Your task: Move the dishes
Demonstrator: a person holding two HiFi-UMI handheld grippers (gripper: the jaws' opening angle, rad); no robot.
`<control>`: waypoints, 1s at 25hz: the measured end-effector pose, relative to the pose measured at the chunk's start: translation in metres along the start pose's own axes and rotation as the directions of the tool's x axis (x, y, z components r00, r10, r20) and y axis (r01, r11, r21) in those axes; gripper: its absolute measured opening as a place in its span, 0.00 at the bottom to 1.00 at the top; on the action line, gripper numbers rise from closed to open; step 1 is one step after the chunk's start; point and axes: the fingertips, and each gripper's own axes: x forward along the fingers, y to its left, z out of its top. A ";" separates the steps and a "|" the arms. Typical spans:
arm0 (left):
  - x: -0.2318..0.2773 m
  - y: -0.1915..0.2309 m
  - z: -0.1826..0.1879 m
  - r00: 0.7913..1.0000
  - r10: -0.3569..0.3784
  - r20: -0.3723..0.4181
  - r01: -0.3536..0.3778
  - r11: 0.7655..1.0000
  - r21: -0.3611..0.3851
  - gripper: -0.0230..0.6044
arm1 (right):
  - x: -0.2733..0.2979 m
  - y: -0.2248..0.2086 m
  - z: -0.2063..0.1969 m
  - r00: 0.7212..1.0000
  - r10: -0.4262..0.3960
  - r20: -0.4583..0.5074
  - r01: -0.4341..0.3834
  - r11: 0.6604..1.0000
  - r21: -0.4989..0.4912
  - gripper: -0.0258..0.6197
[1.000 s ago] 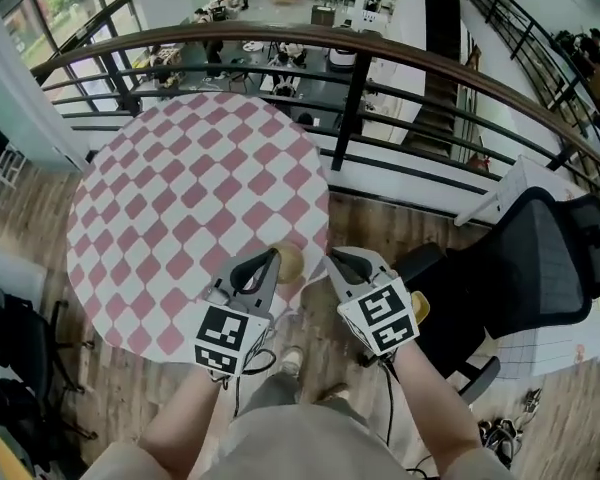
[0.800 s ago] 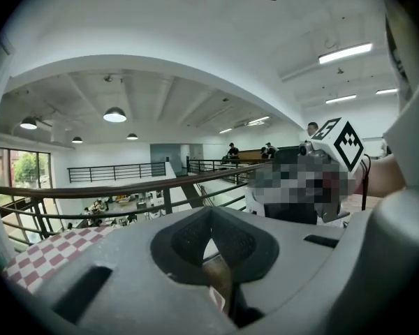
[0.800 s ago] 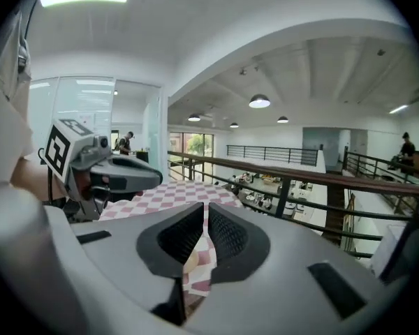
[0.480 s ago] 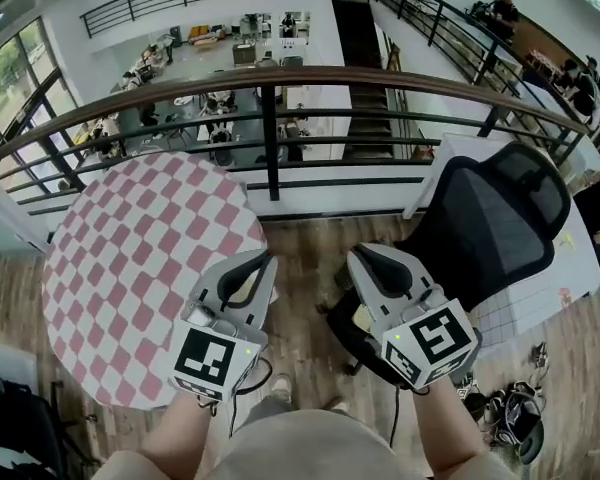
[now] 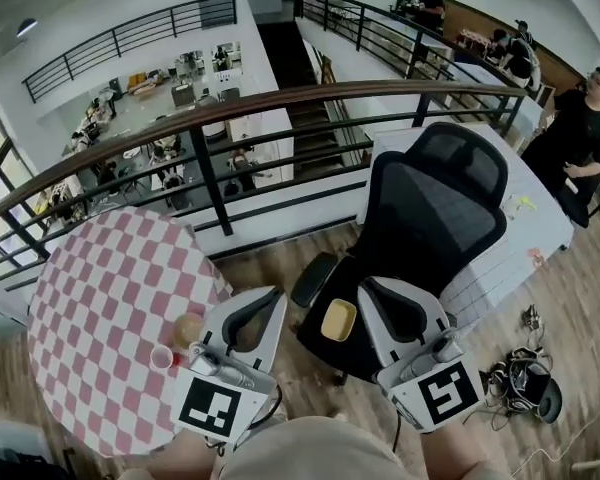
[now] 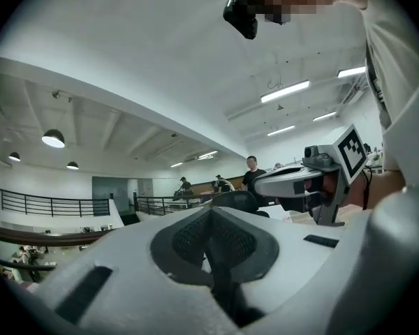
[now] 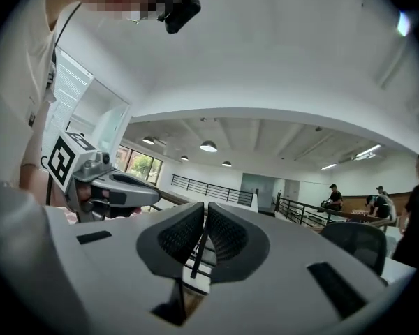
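Step in hand: looked like an in-between bit of moving the dishes, since neither gripper had a dish and both were held out level over the floor, between the bench and the chair.
Left gripper (image 5: 268, 303): jaws were closed pad to pad with nothing between them, going by its own view.
Right gripper (image 5: 376, 294): same deal, jaws pretty much together, only a thin dark seam between the pads, and I saw nothing gripped.
Yellow dish (image 5: 338, 320): small squarish one, seemed to be sitting on the seat of the black office chair (image 5: 430, 208), showing in the gap between the two grippers in the head view.
Tan bowl (image 5: 188, 328): was on the round checkered bench (image 5: 100, 298), near the edge closest to the left gripper.
Red cup (image 5: 161, 357): tiny, just beside the tan bowl on the same bench.
Where it's headed: honestly couldn't tell whether dishes were going bench to chair or the other way round.
Next move, my guess: one gripper would have to open up, tip down from level towards a dish and come in on the rim. The yellow dish was the nearest to the right one, the tan bowl to the left.
Watch out: the bowl was close to the bench edge, so a sloppy nudge could knock it off.
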 end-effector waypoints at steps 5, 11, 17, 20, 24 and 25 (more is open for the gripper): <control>0.006 -0.026 -0.015 0.999 -0.033 -0.011 0.033 0.999 -0.017 0.06 | -0.046 -0.008 -0.016 0.999 -0.043 -0.014 0.043 0.998 0.048 0.08; 0.011 -0.045 -0.020 0.997 -0.078 0.004 0.078 0.996 -0.048 0.06 | -0.075 -0.025 -0.046 0.996 -0.083 -0.044 0.089 0.978 0.188 0.08; 0.012 -0.046 -0.023 0.997 -0.078 -0.008 0.078 0.996 -0.038 0.06 | -0.075 -0.036 -0.052 0.993 -0.104 -0.060 0.114 0.976 0.185 0.08; 0.008 -0.040 -0.021 0.999 -0.040 0.013 0.041 0.999 -0.033 0.06 | -0.074 -0.033 -0.052 0.993 -0.098 -0.062 0.108 0.978 0.178 0.08; 0.004 -0.041 -0.016 0.998 -0.040 0.043 0.041 0.999 -0.023 0.06 | -0.072 -0.029 -0.053 0.996 -0.073 -0.058 0.083 0.978 0.191 0.08; 0.005 -0.041 -0.016 0.998 -0.037 0.043 0.038 0.999 -0.023 0.06 | -0.071 -0.030 -0.053 0.996 -0.068 -0.058 0.078 0.977 0.196 0.08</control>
